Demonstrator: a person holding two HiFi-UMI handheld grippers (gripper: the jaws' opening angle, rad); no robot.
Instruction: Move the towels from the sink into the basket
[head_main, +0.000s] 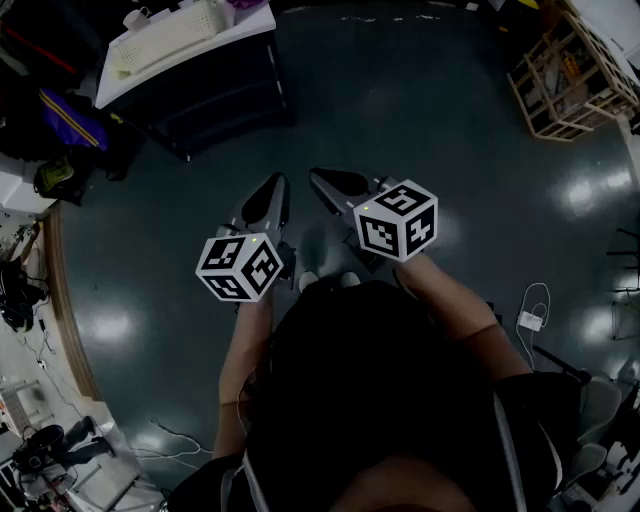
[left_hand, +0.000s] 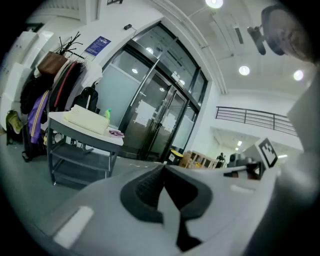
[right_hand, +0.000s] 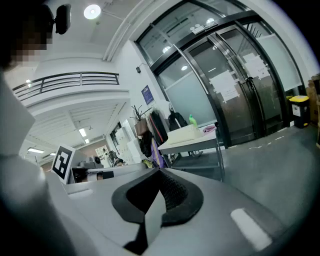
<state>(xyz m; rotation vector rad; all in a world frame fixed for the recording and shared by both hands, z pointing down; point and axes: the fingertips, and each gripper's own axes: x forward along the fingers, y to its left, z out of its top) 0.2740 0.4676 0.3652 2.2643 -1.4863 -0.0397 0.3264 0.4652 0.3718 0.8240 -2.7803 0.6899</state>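
The left gripper (left_hand: 164, 169) and the right gripper (right_hand: 159, 173) both have the claw pressed together with nothing between the jaws, and they are held side by side above the dark floor (head_main: 420, 110). The one container I can make out for the task is a pale basket-like box (left_hand: 89, 120), which lies on the white table (left_hand: 82, 135) well apart from both grippers, with a green bottle (left_hand: 107, 114) and a small pink thing (left_hand: 116, 133) just beside it; what is inside it I cannot tell. A wooden rack (head_main: 570, 85) stands at the other side of the floor, and its contents are too small to tell.
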